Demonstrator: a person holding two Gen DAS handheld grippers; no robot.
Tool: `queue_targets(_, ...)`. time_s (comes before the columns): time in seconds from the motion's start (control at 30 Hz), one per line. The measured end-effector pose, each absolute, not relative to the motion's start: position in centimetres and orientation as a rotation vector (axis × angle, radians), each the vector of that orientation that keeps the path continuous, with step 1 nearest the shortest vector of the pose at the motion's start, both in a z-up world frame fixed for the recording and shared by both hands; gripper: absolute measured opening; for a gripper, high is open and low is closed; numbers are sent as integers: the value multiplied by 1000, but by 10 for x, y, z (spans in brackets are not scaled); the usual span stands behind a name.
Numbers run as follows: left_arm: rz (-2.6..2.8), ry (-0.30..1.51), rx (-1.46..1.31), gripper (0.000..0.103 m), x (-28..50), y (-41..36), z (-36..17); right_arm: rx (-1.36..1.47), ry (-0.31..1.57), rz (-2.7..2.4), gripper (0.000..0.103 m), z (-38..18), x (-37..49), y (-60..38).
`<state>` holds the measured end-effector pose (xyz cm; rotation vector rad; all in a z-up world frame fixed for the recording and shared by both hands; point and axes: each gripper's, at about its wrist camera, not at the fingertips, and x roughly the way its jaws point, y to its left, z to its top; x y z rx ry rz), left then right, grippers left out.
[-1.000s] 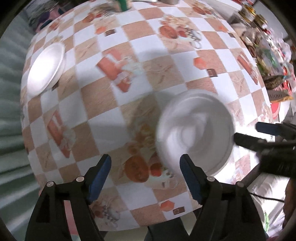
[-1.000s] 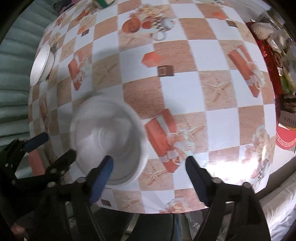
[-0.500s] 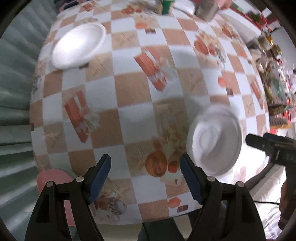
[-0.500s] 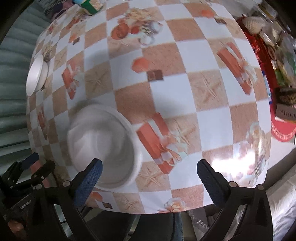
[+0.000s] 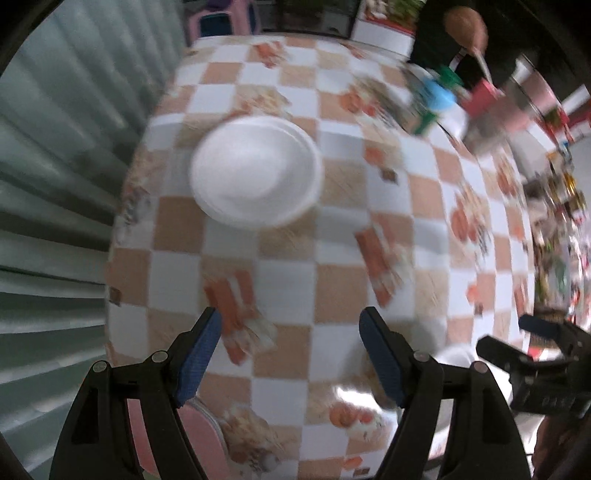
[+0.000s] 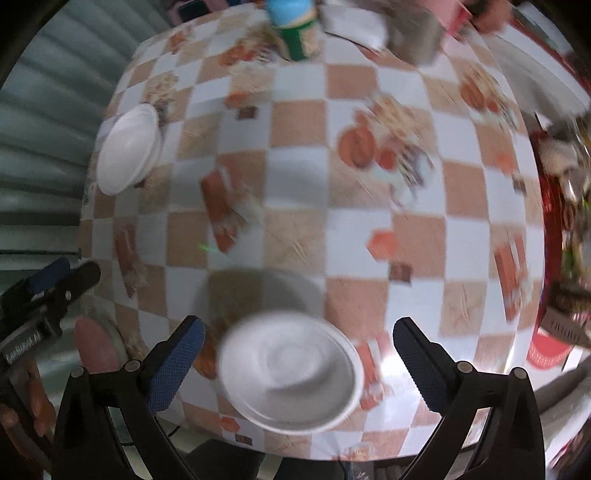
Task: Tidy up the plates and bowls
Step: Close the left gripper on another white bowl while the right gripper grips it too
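A white foam bowl stack (image 5: 255, 171) sits at the table's far left, ahead of my open, empty left gripper (image 5: 290, 358); it also shows in the right wrist view (image 6: 129, 149). A second white foam bowl (image 6: 290, 373) lies near the table's front edge, between the fingers of my open right gripper (image 6: 293, 367), which hovers above it. In the left wrist view only a sliver of that bowl (image 5: 456, 356) shows beside the right gripper (image 5: 517, 343).
The checkered tablecloth (image 6: 303, 177) covers the table. A blue-lidded green container (image 6: 295, 29) and a metal pot (image 6: 413, 33) stand at the back. A person's hand (image 5: 465, 26) reaches there. Clutter lines the right edge (image 6: 565, 206). A pink stool (image 5: 203, 439) stands below left.
Both grippers tilted up and back, so the views swung toward the far side of the table. The near bowl slid low in the right wrist view; the far stack moved toward centre in the left.
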<state>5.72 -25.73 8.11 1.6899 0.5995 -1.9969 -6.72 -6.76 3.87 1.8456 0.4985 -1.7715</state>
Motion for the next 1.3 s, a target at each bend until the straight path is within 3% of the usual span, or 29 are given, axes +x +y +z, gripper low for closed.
queue_targets(0.5,-1818,720,1538,80,46,-366,50,1765,587,-1674,103,26,-92,-193)
queue_targets(1.3,-1791,541,1641,80,-3,-408,-17,1797,614,-1679,103,-55,-104,-282)
